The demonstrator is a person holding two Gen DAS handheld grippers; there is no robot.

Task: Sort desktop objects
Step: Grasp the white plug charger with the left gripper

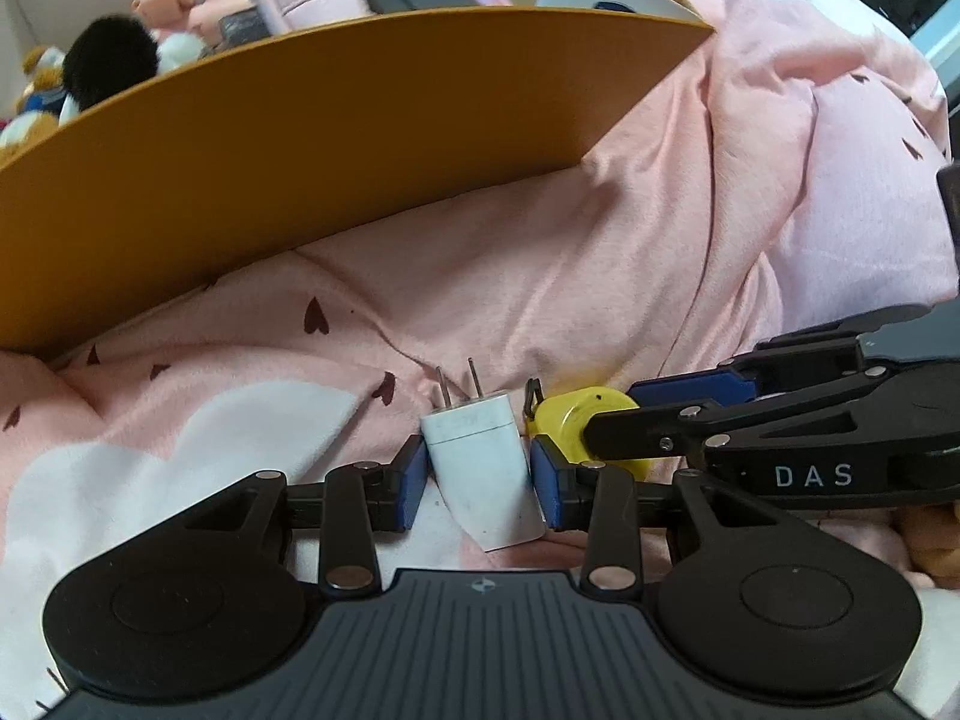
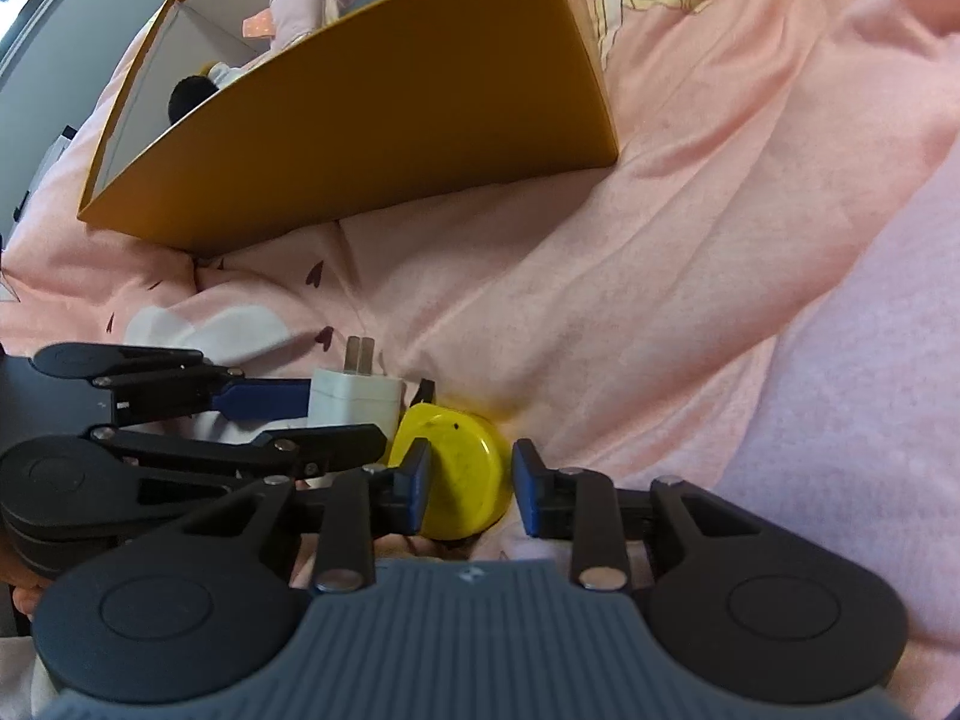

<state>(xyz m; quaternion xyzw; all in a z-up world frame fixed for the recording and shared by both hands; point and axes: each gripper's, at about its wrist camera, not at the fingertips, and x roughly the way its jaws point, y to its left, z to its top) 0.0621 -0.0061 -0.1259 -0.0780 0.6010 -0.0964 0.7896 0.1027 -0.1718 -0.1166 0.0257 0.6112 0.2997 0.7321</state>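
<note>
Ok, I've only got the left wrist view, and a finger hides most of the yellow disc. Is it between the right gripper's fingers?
Observer: Yes. From the right wrist, the disc sits between the right gripper's fingers.
Operator: Touching both pads?
Observer: The pad nearer the charger lies against it; at the other pad I can't tell.
Operator: And the box's left end, cut off for me?
Observer: The box's left corner shows here, resting on the sheet.
</note>
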